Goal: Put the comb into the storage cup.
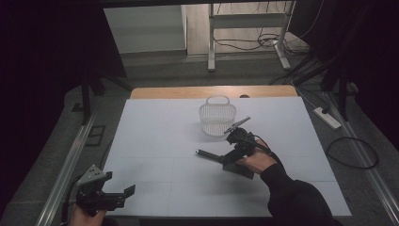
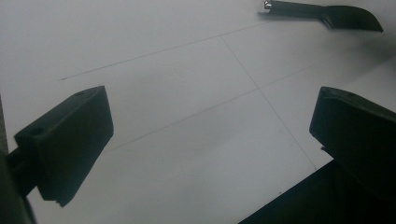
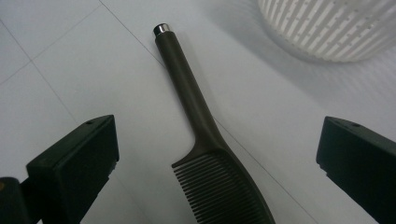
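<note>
**Comb right under the open jaws, basket close by**

Right gripper [image 3: 217, 163] jaws are spread wide, straddling the dark comb [image 3: 205, 135] lying flat on the white table [image 1: 155, 141], near the white basket [image 3: 327, 28]. Looks like stiff, light plastic, probably a bit slick. I'd pinch the handle just above the teeth. Left gripper [image 2: 210, 149] is open too, hanging well apart.

In the high view the right claw [image 1: 234, 147] covers the toothed end of the comb [image 1: 207, 154], beside the basket [image 1: 217, 117]; in the right gripper view the comb's [image 3: 201, 121] teeth run off the bottom edge, and the basket [image 3: 327, 28] above it is cut by the top edge; in the left gripper view the comb [image 2: 327, 14] is cropped at the top edge.
</note>
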Demonstrator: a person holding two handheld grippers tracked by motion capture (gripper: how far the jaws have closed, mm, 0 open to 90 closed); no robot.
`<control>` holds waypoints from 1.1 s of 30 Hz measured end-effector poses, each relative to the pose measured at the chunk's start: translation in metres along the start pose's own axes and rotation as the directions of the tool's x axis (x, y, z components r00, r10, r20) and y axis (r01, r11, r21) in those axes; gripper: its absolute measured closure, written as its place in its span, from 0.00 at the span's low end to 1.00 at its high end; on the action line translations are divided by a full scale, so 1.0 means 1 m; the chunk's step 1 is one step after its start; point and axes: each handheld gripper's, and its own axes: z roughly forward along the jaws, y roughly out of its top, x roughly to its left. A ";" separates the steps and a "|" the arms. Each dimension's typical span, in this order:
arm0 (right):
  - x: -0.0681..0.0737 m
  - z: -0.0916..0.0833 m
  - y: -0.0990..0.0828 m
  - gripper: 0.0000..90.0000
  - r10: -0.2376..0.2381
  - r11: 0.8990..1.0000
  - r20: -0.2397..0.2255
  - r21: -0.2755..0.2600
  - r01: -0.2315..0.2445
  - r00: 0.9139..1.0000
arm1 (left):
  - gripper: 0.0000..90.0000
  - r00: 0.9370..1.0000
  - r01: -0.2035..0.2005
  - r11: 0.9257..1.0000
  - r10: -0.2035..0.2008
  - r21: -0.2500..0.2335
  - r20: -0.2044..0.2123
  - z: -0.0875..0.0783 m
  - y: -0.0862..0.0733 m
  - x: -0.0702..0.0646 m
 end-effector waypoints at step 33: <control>0.006 0.035 0.040 0.56 -0.066 0.996 -0.016 0.064 0.066 0.998 | 0.01 1.000 -0.012 1.000 0.012 0.007 0.002 0.001 0.000 0.000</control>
